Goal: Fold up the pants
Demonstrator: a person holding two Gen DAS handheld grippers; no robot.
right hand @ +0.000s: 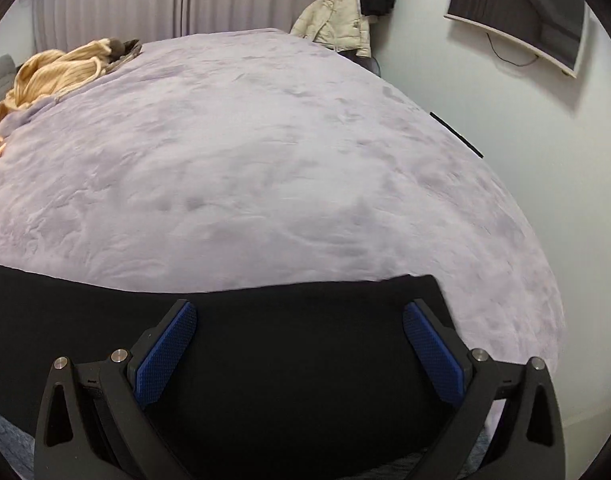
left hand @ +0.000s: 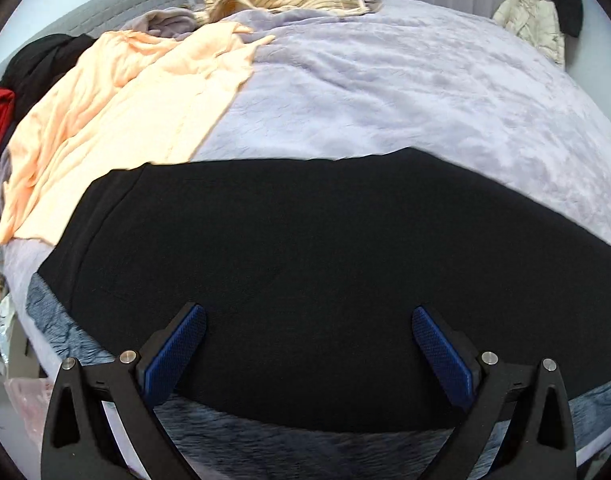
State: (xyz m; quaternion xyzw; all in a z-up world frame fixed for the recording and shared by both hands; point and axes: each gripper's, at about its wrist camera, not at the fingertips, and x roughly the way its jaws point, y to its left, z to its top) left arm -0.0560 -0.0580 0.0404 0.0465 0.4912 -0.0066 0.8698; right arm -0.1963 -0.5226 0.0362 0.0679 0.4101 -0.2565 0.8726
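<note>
Black pants (left hand: 305,260) flat on bed (left hand: 425,92): soft, limp, light. Left gripper (left hand: 308,326) and right gripper (right hand: 299,322) above pants, fingers spread wide, empty. Pinch the pants' far edge.

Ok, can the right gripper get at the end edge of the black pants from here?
Probably yes: the right gripper hovers open over the black pants, their end edge just right of it, nothing in between.

Blanket (right hand: 265,160) beyond black pants (left hand: 305,260) clear; peach garment (left hand: 125,112) crowds left.
</note>
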